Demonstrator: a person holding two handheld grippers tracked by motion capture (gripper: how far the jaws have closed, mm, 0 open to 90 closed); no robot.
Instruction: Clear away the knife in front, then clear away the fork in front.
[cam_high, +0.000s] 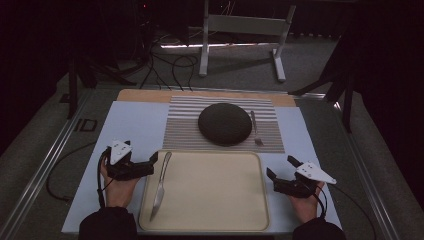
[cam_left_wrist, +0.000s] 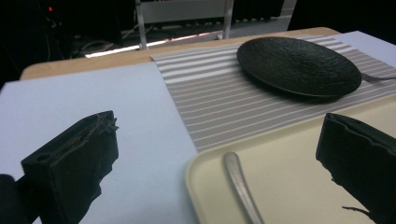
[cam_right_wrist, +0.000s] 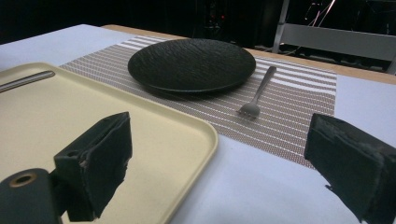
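**Knife on the tray, both grippers spread and empty**

On the cream tray (cam_high: 210, 210), near its left edge, a metal knife (cam_high: 161, 186) lay lengthwise, its handle toward the striped placemat (cam_high: 185, 130) and its blade toward the person. From the left gripper view the handle end of the knife (cam_left_wrist: 240, 186) showed between the two black jaws but clear of both, resting on the tray (cam_left_wrist: 289, 154) just inside its rounded corner.

The left gripper (cam_high: 152, 161) sat at the tray's left rim, just beside the knife handle, held in the person's left hand (cam_high: 119, 187). Its jaws stood wide apart with nothing pinched between them. The right gripper (cam_high: 281, 167) rested off the tray's right rim over the pale blue table cover (cam_high: 135, 125), held in the right hand (cam_high: 306, 202); its jaws were likewise spread and empty.

Beyond the tray, a dark round plate (cam_high: 224, 123) sat on the placemat. A fork (cam_high: 255, 128) lay just beside the plate on its right, tines toward the tray. In the right gripper view the fork (cam_right_wrist: 258, 93) lay near the plate (cam_right_wrist: 191, 65), not touching it, and the tray's corner (cam_right_wrist: 205, 135) sat between the jaws
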